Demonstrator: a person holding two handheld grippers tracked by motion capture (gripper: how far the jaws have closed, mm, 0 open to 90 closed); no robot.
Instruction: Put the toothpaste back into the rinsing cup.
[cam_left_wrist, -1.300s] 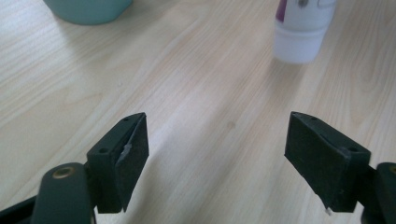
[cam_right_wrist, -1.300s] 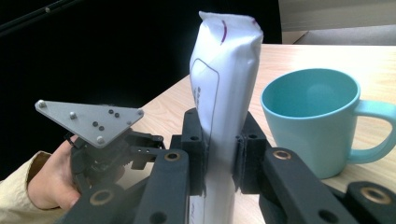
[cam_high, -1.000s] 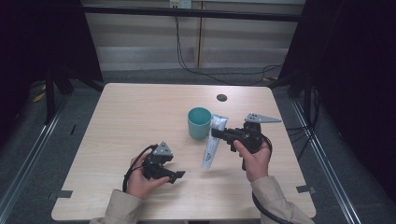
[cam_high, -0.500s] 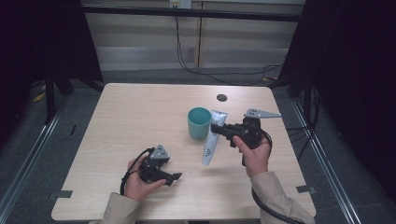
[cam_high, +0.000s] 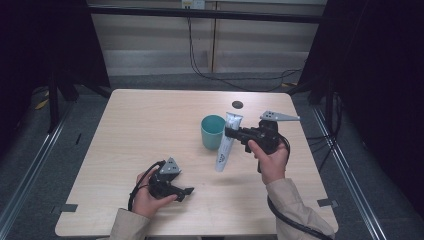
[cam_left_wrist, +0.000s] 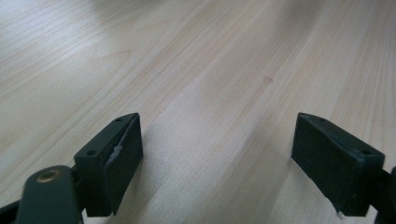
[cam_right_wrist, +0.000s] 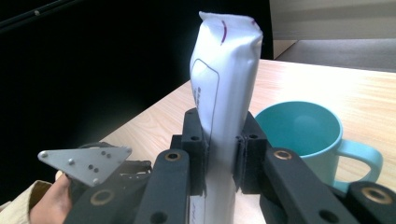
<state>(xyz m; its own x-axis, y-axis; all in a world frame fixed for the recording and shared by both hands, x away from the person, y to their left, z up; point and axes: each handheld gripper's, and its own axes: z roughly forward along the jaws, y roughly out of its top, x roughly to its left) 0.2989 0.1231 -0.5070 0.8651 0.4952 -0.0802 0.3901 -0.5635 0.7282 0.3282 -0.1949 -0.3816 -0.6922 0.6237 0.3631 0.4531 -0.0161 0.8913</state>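
Note:
My right gripper (cam_high: 229, 134) is shut on a white tube (cam_high: 223, 150), clamped around its middle and held above the table. In the right gripper view the tube (cam_right_wrist: 226, 70) rises upright between the pads of the right gripper (cam_right_wrist: 223, 149). Just left of the tube in the high view, a teal mug (cam_high: 212, 131) stands upright and empty; its handle shows in the right gripper view (cam_right_wrist: 299, 130). My left gripper (cam_high: 188, 192) rests low near the front left of the table. Its jaws (cam_left_wrist: 215, 163) have just been opening, with only bare wood between them.
The light wooden table (cam_high: 140, 125) has a small black round hole (cam_high: 237, 104) near its far edge. Cables trail from both grippers over the front edge. Dark curtains and metal floor rails flank the table.
Both hands stay nearly where they were. The tube remains clamped in the right gripper beside the mug.

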